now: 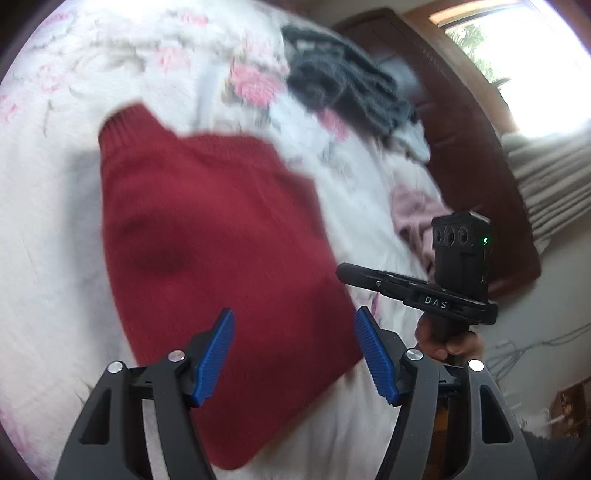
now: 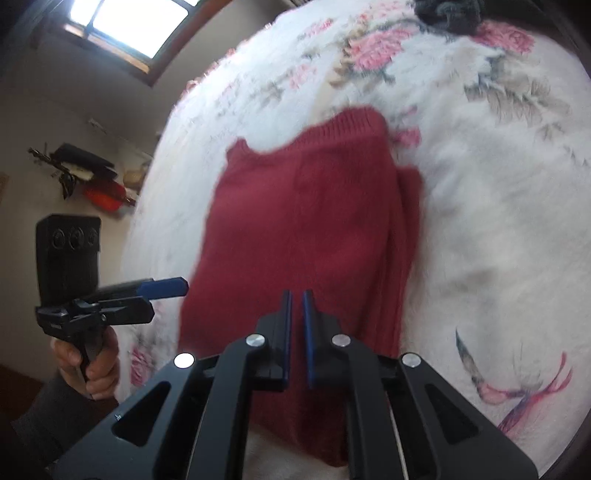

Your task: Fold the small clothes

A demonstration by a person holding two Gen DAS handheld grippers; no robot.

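Left claw (image 1: 293,354) spread wide, hovering over near edge of sweater (image 1: 207,236). Red sweater folded flat mid-bed (image 2: 480,221). Right claw (image 2: 296,332) nearly pressed together above it, pinching nothing. Grey clothes (image 1: 347,81) far right.

This is a bedroom in a home. A big bed has a fluffy white blanket (image 2: 480,192) with pink flowers on it, and a dark wooden headboard (image 1: 461,147) stands at one end. Clothes lie on the bed, like a red sweater (image 1: 221,236) and a dark gray pile (image 1: 343,85), and a window (image 2: 133,22) lets in bright daylight beside a plain wall.
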